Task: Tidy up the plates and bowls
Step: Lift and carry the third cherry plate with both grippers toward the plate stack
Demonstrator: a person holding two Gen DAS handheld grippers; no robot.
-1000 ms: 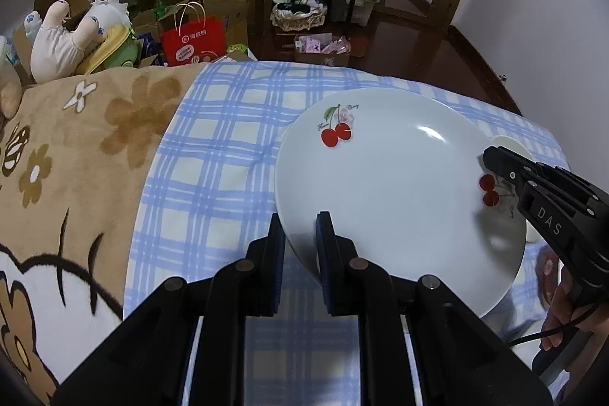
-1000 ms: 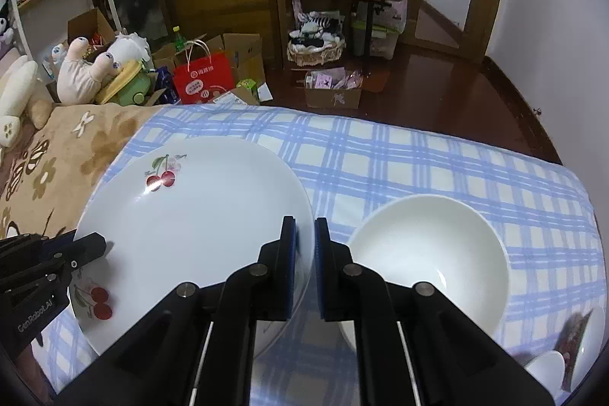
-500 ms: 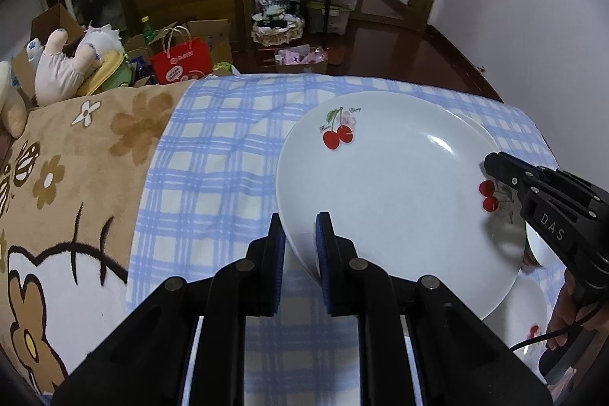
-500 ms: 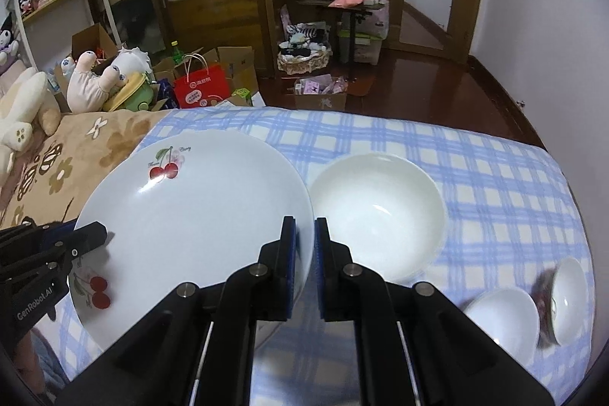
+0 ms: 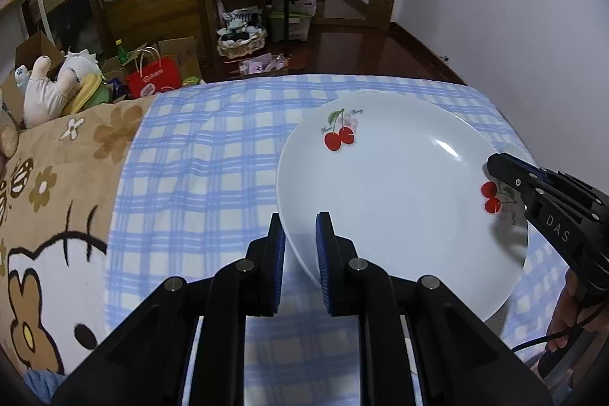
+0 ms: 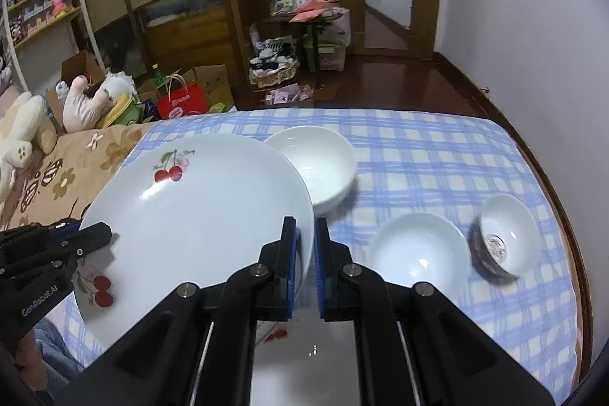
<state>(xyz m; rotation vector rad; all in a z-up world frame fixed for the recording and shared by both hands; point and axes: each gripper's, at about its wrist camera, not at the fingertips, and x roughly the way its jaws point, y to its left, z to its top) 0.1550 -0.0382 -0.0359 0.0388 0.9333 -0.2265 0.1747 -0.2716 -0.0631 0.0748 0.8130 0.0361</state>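
Your room is dim and cool-toned, lit from overhead. You get a bright glare streak on the cherry plate, just right of its centre, and a softer sheen left of centre in the right wrist view. Beyond the plate the shelves fall into murk. Right of the plate, the small patterned bowl smears with motion blur. Both views bow strongly toward black, vignetted corners, bending the door frame behind the plate.
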